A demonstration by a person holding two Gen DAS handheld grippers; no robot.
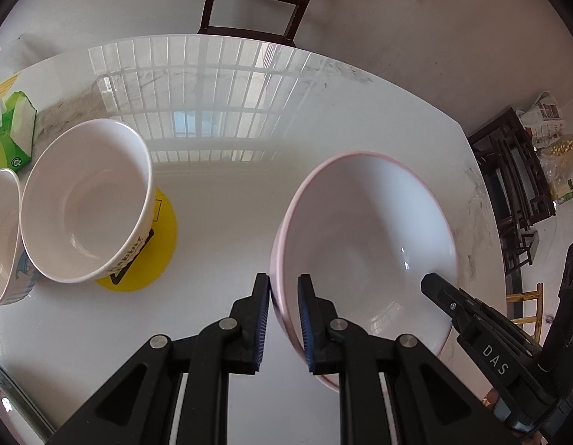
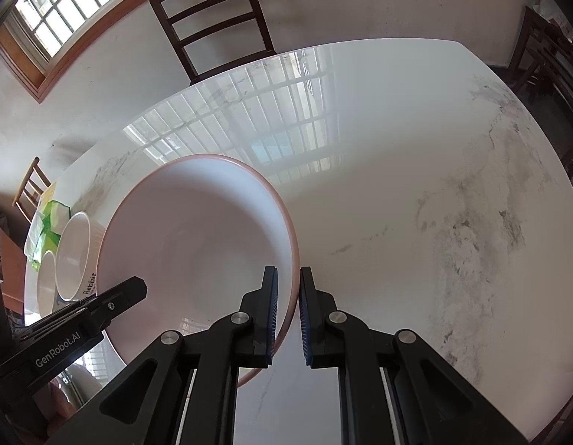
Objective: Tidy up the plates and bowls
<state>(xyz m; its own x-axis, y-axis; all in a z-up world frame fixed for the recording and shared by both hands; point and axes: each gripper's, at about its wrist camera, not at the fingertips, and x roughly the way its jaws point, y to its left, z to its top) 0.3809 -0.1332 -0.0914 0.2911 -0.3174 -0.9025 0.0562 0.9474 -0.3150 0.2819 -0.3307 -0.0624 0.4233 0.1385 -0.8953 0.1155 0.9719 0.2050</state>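
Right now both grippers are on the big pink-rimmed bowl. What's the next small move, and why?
Probably lift it level, both hands together. The left gripper and right gripper pinch opposite rims of the pink-rimmed bowl, while the smaller bowls on the table sit apart to its left.

Beyond and to the right of the large pink-rimmed bowl [image 2: 197, 244] the marble table [image 2: 416, 185] lies bare, giving open passage. Left of that bowl stand the Rabbit bowl [image 1: 86, 200], a smaller bowl [image 1: 2, 237] and green packets [image 1: 13, 129], blocking that side.
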